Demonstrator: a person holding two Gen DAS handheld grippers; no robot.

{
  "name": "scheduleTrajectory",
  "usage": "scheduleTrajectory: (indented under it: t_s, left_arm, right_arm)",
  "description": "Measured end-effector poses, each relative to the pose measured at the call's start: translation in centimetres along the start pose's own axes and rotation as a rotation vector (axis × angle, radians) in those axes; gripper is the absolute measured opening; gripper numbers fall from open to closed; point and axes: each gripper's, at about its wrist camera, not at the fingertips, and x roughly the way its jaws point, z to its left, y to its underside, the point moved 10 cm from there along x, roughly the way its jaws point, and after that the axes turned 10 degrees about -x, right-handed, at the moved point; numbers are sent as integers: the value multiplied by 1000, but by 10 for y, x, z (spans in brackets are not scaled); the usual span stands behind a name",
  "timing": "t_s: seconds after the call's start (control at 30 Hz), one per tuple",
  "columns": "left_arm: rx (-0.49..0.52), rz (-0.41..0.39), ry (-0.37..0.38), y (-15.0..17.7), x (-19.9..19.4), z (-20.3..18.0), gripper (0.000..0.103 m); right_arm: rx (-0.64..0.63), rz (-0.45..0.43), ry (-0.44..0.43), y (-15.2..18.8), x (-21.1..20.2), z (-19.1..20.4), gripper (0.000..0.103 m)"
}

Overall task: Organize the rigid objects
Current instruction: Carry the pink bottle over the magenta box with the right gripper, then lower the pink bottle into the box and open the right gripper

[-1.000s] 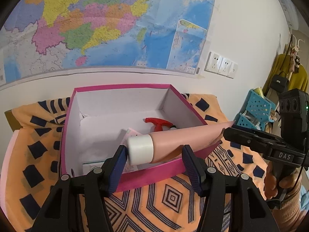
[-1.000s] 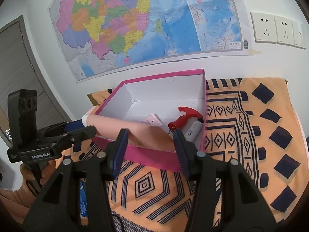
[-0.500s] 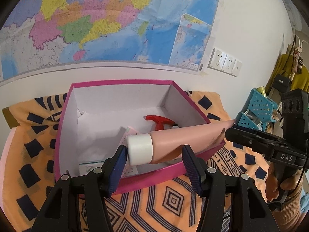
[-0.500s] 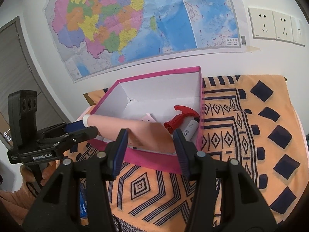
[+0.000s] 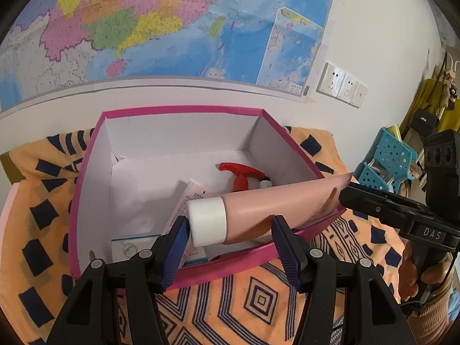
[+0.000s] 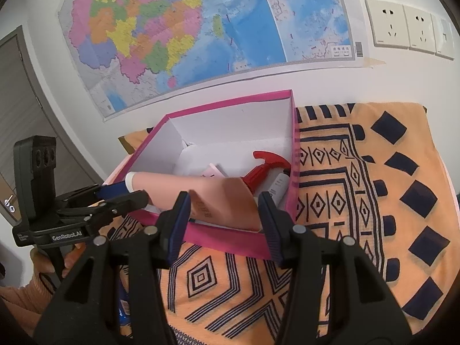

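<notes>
Pink tube (image 5: 258, 204) hangs across the pink box's (image 5: 184, 112) near rim. My right gripper (image 6: 224, 215) pinches its crimped end. My left gripper (image 5: 230, 230) touches the cap, though I cannot tell if it clamps. An uneven release could tip the tube out onto the orange patterned cloth (image 6: 373, 201) covering the surface, below a wall map (image 6: 201, 28).

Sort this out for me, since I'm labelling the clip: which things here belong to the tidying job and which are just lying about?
In the job: pink tube, pink box, red-trigger spray bottle, small carton, left hand-held gripper, right hand-held gripper.
Lying about: wall map, wall sockets, blue basket, patterned cloth.
</notes>
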Motion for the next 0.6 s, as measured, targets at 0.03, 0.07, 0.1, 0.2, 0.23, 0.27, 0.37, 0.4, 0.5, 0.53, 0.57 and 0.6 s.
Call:
scheduleTrajectory:
  t_s: [0.03, 0.07, 0.1, 0.2, 0.23, 0.27, 0.37, 0.4, 0.5, 0.53, 0.57, 0.6]
  left_arm:
    - [-1, 2, -1, 0, 1, 0, 60]
    - [-2, 5, -1, 0, 2, 1, 60]
    - [-5, 9, 0, 1, 3, 1, 60]
    - [-8, 13, -1, 2, 5, 2, 60]
    - [-11, 16, -2, 2, 6, 3, 60]
    - [-11, 17, -3, 2, 7, 3, 60]
    - [-18, 22, -5, 2, 9, 5, 60]
    - [-20, 24, -6, 3, 10, 6, 60]
    - [-26, 32, -6, 3, 14, 8, 60]
    - [-27, 35, -7, 4, 15, 9, 60]
    - [-28, 38, -6, 4, 16, 9, 60]
    - [-29, 40, -6, 4, 17, 9, 60]
  right_arm:
    - [1, 1, 2, 0, 1, 0, 52]
    - [3, 2, 2, 0, 1, -1, 52]
    - [4, 4, 3, 1, 2, -1, 52]
    - [9, 12, 4, 2, 4, -2, 52]
    - [9, 14, 4, 2, 5, -2, 52]
    - [10, 16, 6, 2, 5, -2, 52]
    - [11, 25, 5, 3, 8, -3, 52]
    - [13, 28, 5, 3, 9, -3, 52]
    - [17, 36, 6, 5, 11, -3, 51]
    - [19, 39, 7, 5, 12, -3, 51]
    - [20, 42, 8, 6, 13, -4, 52]
    - [22, 45, 10, 7, 14, -4, 52]
